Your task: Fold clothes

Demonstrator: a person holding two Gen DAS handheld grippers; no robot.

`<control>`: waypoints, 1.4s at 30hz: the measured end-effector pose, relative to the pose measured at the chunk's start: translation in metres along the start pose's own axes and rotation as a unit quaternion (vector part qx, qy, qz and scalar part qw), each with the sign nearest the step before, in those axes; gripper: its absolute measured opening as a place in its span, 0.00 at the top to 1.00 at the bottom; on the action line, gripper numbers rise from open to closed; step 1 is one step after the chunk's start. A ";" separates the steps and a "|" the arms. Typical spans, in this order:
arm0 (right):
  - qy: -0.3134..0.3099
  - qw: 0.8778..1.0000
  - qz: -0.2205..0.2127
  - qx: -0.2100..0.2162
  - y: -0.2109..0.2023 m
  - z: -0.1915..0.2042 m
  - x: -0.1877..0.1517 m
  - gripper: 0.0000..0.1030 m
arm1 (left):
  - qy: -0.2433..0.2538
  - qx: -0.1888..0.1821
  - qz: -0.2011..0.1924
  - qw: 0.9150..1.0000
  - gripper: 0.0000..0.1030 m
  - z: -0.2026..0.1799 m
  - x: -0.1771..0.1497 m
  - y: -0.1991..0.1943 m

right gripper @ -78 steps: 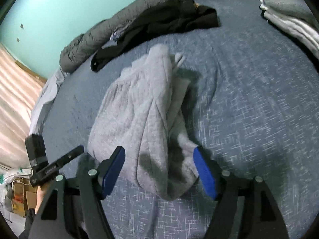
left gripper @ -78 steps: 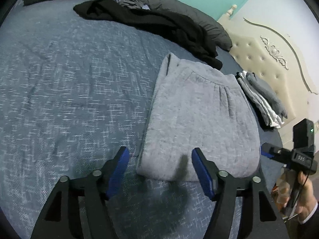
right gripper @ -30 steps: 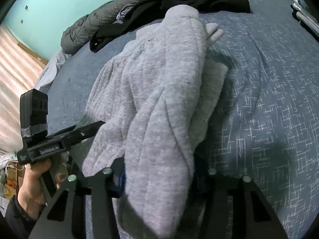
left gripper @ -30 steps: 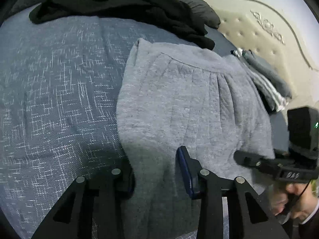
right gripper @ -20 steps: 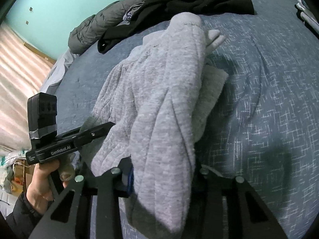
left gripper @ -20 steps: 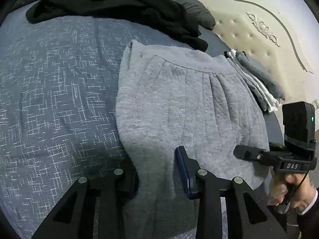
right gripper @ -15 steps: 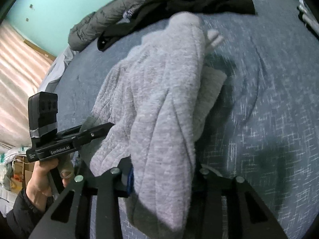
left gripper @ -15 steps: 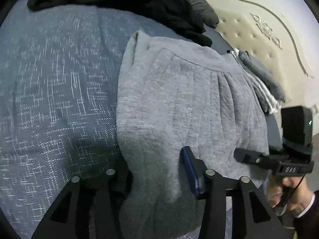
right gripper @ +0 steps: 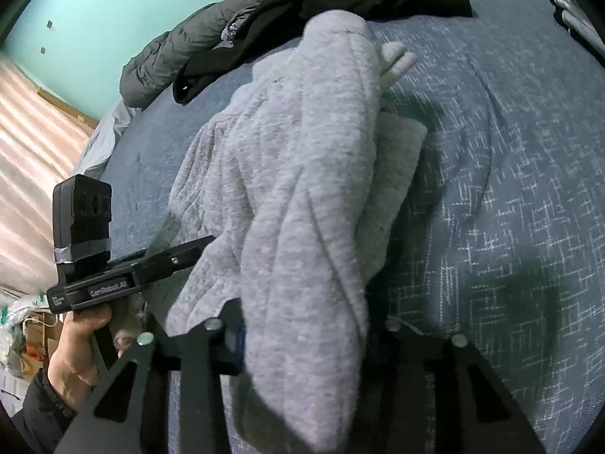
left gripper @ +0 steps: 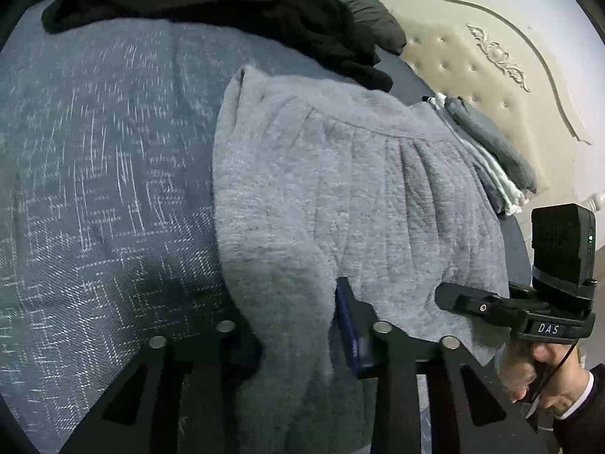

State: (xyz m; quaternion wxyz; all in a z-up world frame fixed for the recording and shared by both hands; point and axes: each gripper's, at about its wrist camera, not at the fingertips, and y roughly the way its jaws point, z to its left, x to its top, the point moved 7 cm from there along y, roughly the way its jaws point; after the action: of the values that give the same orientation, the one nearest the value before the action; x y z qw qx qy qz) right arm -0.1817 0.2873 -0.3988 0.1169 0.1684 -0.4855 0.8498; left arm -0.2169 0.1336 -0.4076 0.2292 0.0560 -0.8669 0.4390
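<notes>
Left tongs (left gripper: 298, 325) clamped on near edge of grey sweater (left gripper: 340, 196) | right tongs (right gripper: 302, 336) clamped on its bunched end | sweater draped over blue bed (left gripper: 94, 189) | black clothes (left gripper: 245, 7) beyond

Dim, cool indoor light, soft shadows, slight motion blur, heavy fisheye vignetting.
</notes>
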 end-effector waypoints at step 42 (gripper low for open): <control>-0.064 0.998 -0.011 -0.020 -0.024 -0.007 0.009 0.65 | 0.011 -0.025 -0.012 1.000 0.70 -0.008 -0.030 -0.017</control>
State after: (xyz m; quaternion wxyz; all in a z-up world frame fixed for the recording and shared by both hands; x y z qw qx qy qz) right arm -0.1828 0.3056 -0.3795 0.0988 0.2251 -0.5073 0.8260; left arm -0.1826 0.1267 -0.4041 0.2452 0.0557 -0.8745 0.4148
